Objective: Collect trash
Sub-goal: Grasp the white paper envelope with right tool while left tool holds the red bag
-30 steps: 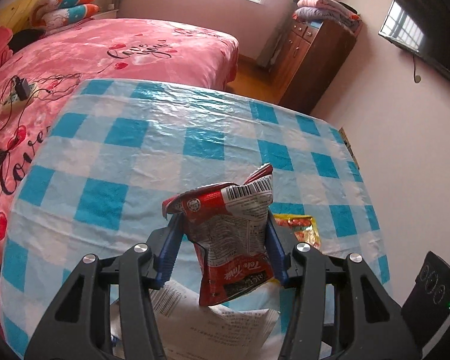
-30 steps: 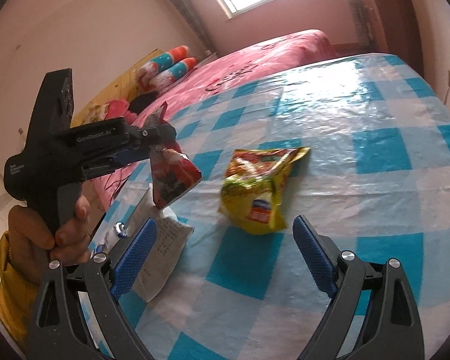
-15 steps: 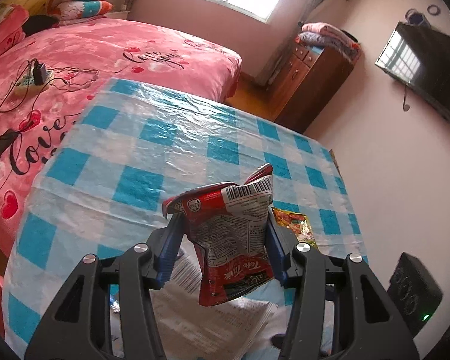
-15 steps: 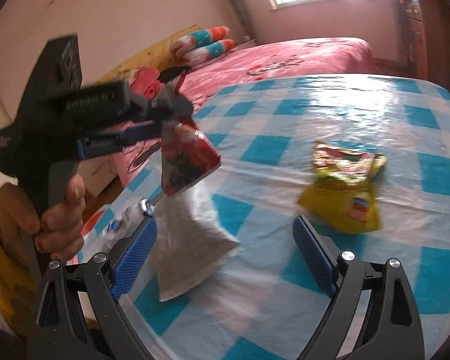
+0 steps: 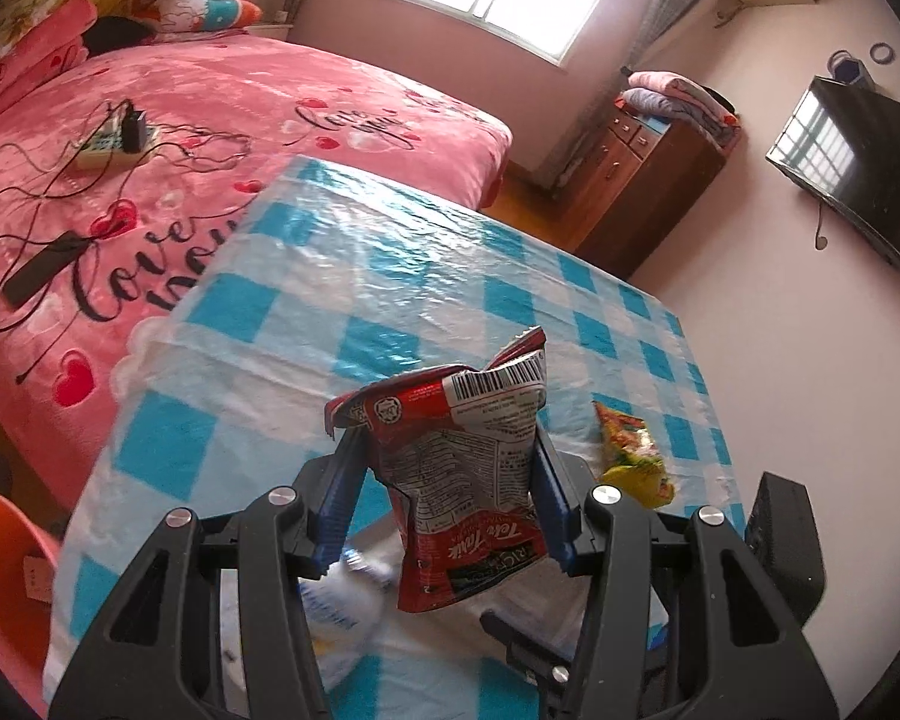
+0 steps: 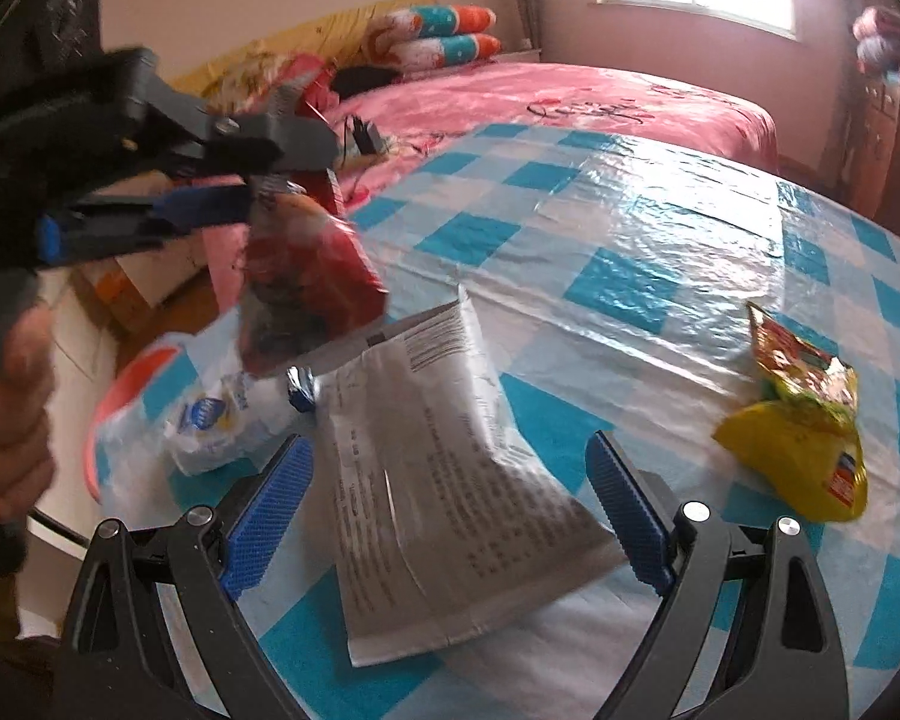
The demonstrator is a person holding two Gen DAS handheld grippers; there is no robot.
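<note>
My left gripper is shut on a crumpled red snack bag and holds it in the air above the near left corner of the checked table. In the right wrist view that gripper and the red bag are blurred at the upper left, with a hand on the handle. My right gripper stands open, low over a white printed paper bag that lies flat between its fingers. A yellow snack bag lies to the right, apart from both grippers.
A white plastic wrapper with a blue logo lies at the table's left edge. An orange chair stands beside that corner. A pink bed with cables borders the table's left side. A wooden cabinet and a wall television are behind.
My right gripper has swung left, from facing the yellow bag to over the white paper bag. The left gripper has drawn back toward the table's near left corner, still holding the red bag.
</note>
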